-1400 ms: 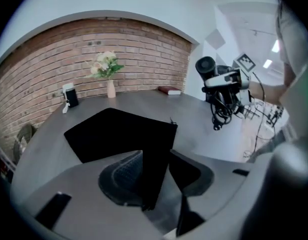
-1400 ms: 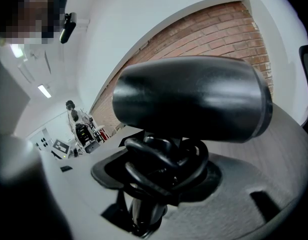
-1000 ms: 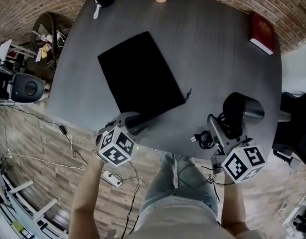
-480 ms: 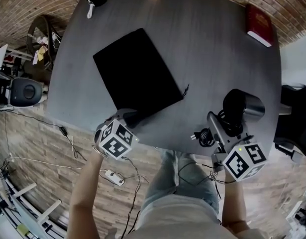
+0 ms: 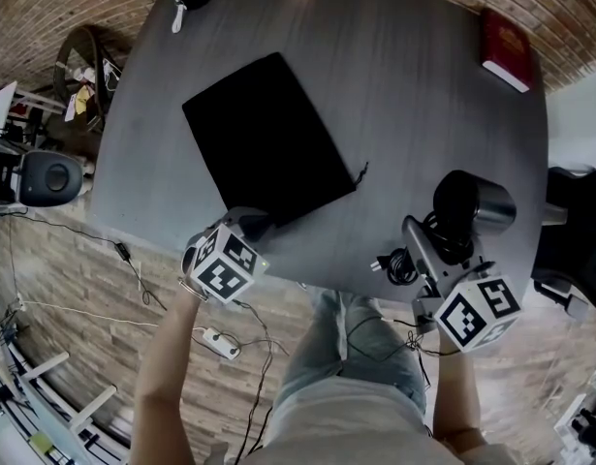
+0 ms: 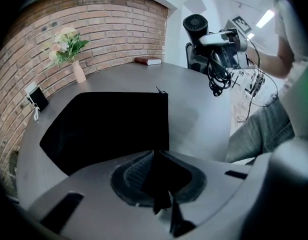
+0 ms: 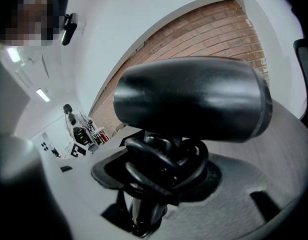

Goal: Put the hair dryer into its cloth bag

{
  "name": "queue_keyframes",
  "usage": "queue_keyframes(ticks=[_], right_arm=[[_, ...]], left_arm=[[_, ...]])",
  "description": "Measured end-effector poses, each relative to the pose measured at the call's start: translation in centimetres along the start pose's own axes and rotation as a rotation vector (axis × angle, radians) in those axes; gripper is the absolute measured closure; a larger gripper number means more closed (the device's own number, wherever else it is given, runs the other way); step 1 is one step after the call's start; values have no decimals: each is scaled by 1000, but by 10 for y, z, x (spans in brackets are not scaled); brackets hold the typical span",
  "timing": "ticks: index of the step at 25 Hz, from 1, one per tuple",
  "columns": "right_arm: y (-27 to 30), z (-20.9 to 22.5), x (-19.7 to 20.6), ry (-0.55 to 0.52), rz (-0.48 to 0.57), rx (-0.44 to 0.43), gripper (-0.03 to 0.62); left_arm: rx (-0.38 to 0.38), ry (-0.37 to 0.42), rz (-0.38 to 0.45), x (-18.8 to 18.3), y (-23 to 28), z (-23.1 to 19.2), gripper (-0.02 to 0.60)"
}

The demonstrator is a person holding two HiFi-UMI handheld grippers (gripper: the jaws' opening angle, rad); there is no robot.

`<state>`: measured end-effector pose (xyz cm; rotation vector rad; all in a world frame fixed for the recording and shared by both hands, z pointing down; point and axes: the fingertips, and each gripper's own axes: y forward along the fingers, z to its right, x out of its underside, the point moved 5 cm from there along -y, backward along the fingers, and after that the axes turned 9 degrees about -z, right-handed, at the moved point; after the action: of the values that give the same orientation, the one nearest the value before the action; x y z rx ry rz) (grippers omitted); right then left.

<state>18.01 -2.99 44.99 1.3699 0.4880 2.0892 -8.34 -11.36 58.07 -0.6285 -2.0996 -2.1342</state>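
l gripper (image 5: 249, 223) jaws just closed, pinching near edge of black cloth bag (image 5: 268, 148). r gripper (image 5: 425, 252) clamps hair dryer (image 5: 470, 204) by its handle, well right of bag. next, prob: lift bag mouth open, feed dryer in.

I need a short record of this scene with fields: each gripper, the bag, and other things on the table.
left gripper: fingers have just been closing, now pinch the near edge of the cloth bag
right gripper: shut on the handle of the hair dryer
cloth bag: flat on the table
also on table: red book, vase
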Motion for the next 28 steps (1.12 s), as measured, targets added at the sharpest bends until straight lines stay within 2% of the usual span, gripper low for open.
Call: queue_keyframes(ticks=[5, 9, 12, 16, 19, 28], right_arm=[[-1, -3, -1, -30, -25, -32, 322], [-1, -9, -5, -56, -51, -59, 321], [3, -17, -4, -100, -120, -103, 321], [10, -30, -6, -209, -237, -165, 321], [16, -40, -10, -295, -306, -200, 321], [30, -83, 8, -488, -510, -294, 321]], left_arm=[[4, -94, 65, -1, -9, -6, 558], [-47, -156, 134, -2, -18, -11, 560], [-79, -216, 192, -1, -26, -13, 560], [-84, -301, 261, -5, -37, -15, 560], [-125, -325, 307, -9, -45, -20, 560], [-155, -376, 351, 4, -66, -24, 560]])
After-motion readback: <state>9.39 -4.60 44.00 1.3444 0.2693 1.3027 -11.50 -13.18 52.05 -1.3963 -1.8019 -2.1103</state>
